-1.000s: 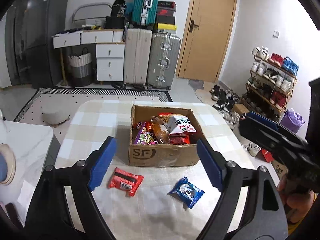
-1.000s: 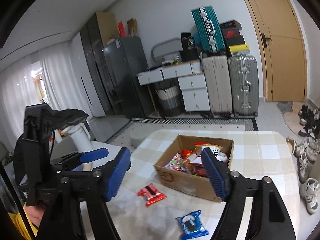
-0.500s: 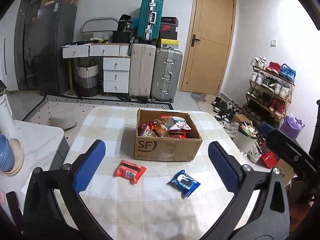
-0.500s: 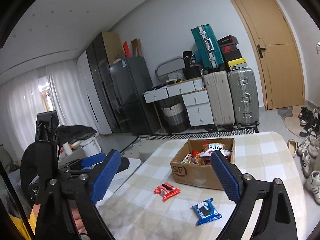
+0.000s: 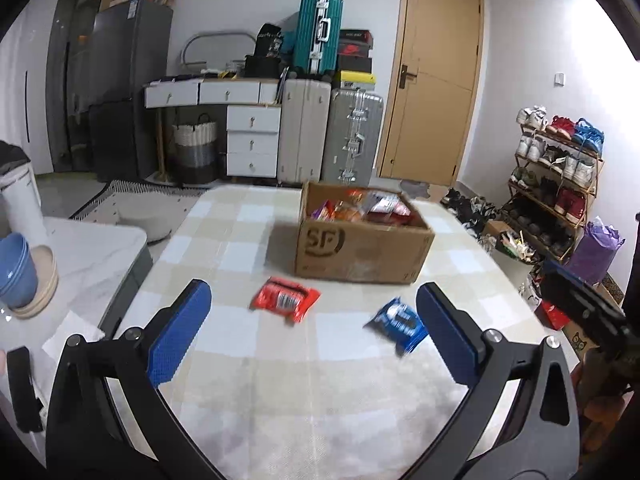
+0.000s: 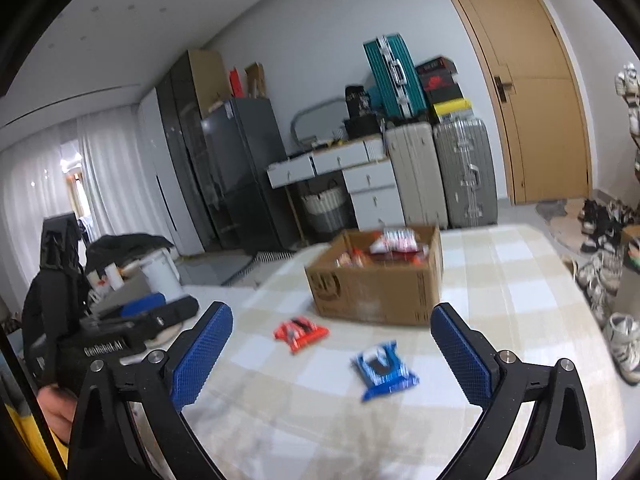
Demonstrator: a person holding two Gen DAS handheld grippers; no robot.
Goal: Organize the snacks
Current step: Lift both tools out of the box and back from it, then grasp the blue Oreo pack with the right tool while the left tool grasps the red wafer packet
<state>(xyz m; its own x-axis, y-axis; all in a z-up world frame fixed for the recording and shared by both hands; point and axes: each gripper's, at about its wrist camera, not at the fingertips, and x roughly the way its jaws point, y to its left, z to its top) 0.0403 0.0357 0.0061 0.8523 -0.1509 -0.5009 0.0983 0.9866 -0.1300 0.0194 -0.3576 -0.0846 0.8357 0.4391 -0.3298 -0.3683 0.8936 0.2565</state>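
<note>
- Fingers of the left gripper [image 5: 312,330], black arms with blue textured pads, stand spread wide with nothing between them, above the near part of the table.
- Right gripper [image 6: 332,354] jaws are opening, already wide apart, and grip nothing; the blue packet shows past the gap between them.
- Red foil snack packet [image 5: 285,299] lies flat on the beige checked tablecloth [image 5: 320,400], just in front of the box, toward its left corner.
- Blue foil snack packet [image 5: 396,324] lies flat near the red one, apart from it, before the box's right corner.
- Brown cardboard box [image 5: 360,246] marked "SF" stands open-topped toward the table's far edge, holding assorted snack bags [image 5: 360,208].
- Stacked blue bowls [image 5: 14,272] sit on a white side counter beside the table's left edge.
</note>
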